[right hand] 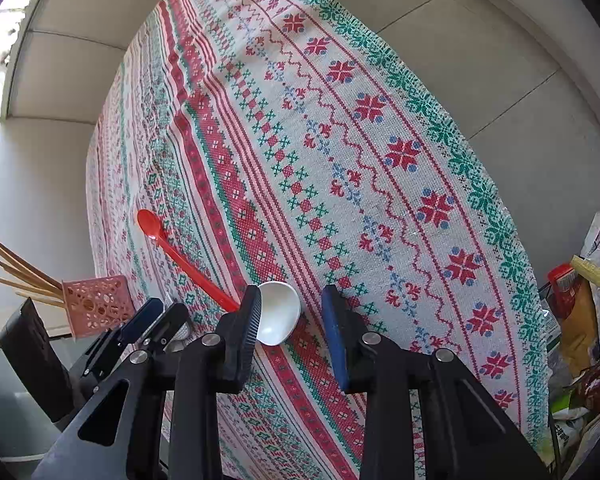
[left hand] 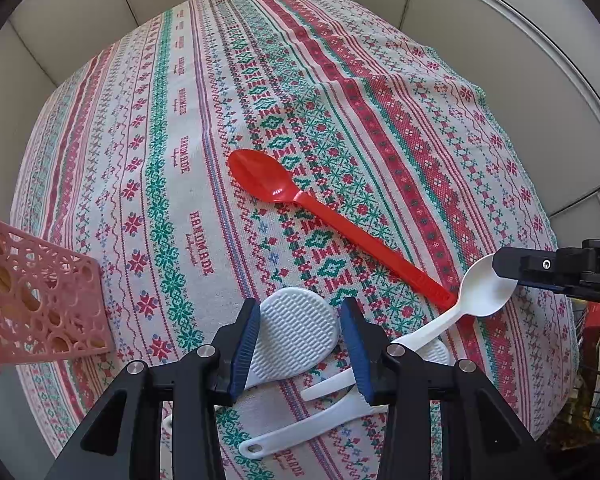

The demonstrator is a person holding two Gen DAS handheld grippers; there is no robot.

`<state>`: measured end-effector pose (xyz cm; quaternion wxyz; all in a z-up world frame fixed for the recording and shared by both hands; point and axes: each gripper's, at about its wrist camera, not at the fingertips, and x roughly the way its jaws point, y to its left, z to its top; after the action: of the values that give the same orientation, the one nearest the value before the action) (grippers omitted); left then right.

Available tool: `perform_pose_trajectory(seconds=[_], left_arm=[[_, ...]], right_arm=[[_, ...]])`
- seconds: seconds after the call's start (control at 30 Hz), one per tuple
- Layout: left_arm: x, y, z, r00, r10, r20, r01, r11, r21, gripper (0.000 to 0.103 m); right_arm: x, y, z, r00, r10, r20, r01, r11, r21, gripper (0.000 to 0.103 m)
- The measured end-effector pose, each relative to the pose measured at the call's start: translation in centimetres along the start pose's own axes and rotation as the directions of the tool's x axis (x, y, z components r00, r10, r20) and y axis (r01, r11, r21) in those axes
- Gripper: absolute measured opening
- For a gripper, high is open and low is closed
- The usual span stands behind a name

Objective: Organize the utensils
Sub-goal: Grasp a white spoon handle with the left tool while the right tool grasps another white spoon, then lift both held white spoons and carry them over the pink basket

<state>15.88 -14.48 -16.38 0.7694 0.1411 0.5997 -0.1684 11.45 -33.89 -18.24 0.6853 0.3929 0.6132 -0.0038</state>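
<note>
The left claw (left hand: pixel 300 344) stands wide around the white rice paddle (left hand: pixel 296 332) on the surface (left hand: pixel 180 120). The right claw (right hand: pixel 292 320) gapes wide at the white spoon (right hand: pixel 278 314), beside the red spoon (left hand: pixel 320 216).

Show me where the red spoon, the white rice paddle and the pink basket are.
red spoon (left hand: pixel 266 178): left wrist view, on its bowl.
white rice paddle (left hand: pixel 296 330): left wrist view, on its dimpled blade between the open jaws.
pink basket (right hand: pixel 98 306): right wrist view, on its perforated front wall.
</note>
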Motion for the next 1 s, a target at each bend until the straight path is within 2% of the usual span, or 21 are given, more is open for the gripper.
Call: perform_pose_trajectory(seconds=[0.03,0.17,0.27,0.37,0.63,0.73,0.83,1.0], left_arm=[[0.0,-0.2,0.0,1.0,0.004,-0.002,-0.004,1.0,0.005,0.043],[0.0,-0.6,0.2,1.0,0.022,-0.01,-0.022,1.0,0.001,0.043],[0.2,-0.9,0.3,0.998,0.057,-0.017,-0.057,0.998,-0.015,0.042],[0.1,-1.1,0.4,0.996,0.082,-0.023,-0.082,0.996,-0.019,0.039],[-0.3,-1.8,0.5,0.988,0.154,-0.009,-0.154,0.988,-0.015,0.017],[-0.8,-1.9,0.6,0.988,0.157,0.008,-0.157,0.987,-0.022,0.011],[-1.6,-1.8,0.5,0.987,0.159,0.025,-0.158,0.987,-0.033,0.007],[-3.1,-0.6,0.1,0.984,0.166,0.067,-0.162,0.985,-0.061,0.005]], right_arm=[[0.1,0.0,0.0,1.0,0.004,-0.002,-0.004,1.0,0.003,0.026],[0.5,-0.1,0.1,0.999,0.026,-0.024,-0.026,1.0,0.002,0.008],[0.2,0.2,0.0,1.0,0.01,-0.013,-0.01,1.0,-0.016,0.003],[-0.4,0.6,-0.1,1.0,-0.003,0.005,0.003,0.999,-0.038,0.003],[-1.7,0.7,-0.5,0.999,0.016,0.028,-0.014,0.998,-0.061,0.003],[-2.3,0.8,-0.6,0.999,0.006,0.046,-0.002,0.997,-0.074,0.003],[-2.6,0.7,-0.7,0.999,0.008,0.052,-0.004,0.997,-0.076,0.003],[-3.1,1.2,-1.1,0.998,0.013,0.062,-0.007,0.996,-0.091,0.003]])
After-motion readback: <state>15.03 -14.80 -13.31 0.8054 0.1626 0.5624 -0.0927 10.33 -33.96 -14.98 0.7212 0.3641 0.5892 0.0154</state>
